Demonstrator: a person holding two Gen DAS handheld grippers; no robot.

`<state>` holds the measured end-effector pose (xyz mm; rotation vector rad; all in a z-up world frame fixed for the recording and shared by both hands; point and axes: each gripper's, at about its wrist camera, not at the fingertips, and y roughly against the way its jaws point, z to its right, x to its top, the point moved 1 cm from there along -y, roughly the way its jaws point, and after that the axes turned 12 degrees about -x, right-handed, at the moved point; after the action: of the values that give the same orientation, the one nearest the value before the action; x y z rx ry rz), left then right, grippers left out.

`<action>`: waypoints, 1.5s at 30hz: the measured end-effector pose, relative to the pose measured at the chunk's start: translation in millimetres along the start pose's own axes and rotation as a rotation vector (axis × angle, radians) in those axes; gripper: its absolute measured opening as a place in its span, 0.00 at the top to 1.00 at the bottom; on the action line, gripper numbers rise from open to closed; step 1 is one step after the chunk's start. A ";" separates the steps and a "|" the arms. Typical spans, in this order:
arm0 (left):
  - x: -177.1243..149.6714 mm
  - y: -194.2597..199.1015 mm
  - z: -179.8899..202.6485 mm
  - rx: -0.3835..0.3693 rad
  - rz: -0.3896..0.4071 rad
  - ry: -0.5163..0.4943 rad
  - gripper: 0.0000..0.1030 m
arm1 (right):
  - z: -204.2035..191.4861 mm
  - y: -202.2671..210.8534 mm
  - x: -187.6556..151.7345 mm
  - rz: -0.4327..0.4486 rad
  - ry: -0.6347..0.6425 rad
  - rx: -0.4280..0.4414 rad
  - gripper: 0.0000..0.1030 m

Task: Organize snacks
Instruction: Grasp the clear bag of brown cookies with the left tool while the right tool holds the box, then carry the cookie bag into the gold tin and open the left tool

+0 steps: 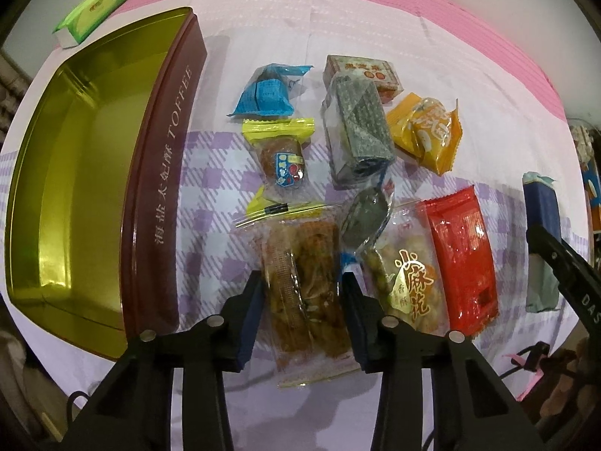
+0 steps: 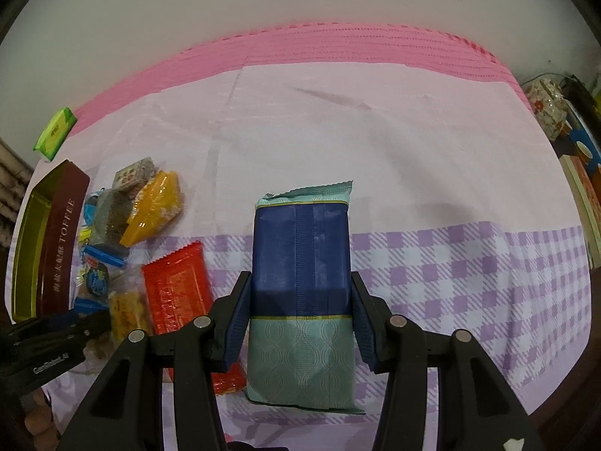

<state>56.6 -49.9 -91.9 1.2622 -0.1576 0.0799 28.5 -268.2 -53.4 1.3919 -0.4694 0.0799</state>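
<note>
My left gripper [image 1: 302, 282] straddles a clear pack of brown pastry [image 1: 304, 289] lying on the cloth; its fingers touch the pack's sides and look shut on it. An empty gold-lined maroon toffee tin [image 1: 157, 188] stands to the left. Several other snacks lie ahead: a blue pack [image 1: 268, 92], a yellow-ended pack [image 1: 283, 158], a grey wrapped roll [image 1: 357, 131], an orange pack [image 1: 426, 133] and a red pack [image 1: 464, 259]. My right gripper [image 2: 300, 285] is shut on a blue and teal pack [image 2: 302, 293].
A green box [image 1: 92, 7] lies at the far left beyond the tin. A brown printed box [image 1: 362, 73] sits behind the grey roll. A clear pack with gold lettering [image 1: 407, 282] lies beside the pastry. Cluttered items [image 2: 571, 143] line the table's right edge.
</note>
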 end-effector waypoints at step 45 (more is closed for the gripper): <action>18.6 112.4 -152.9 0.175 0.149 -0.035 0.60 | -7.6 -30.0 -10.8 -0.034 0.013 -0.081 0.55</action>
<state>69.8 129.4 -28.1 1.4260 -0.2795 0.2035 30.5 -264.3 -85.9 1.3186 -0.4336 0.0416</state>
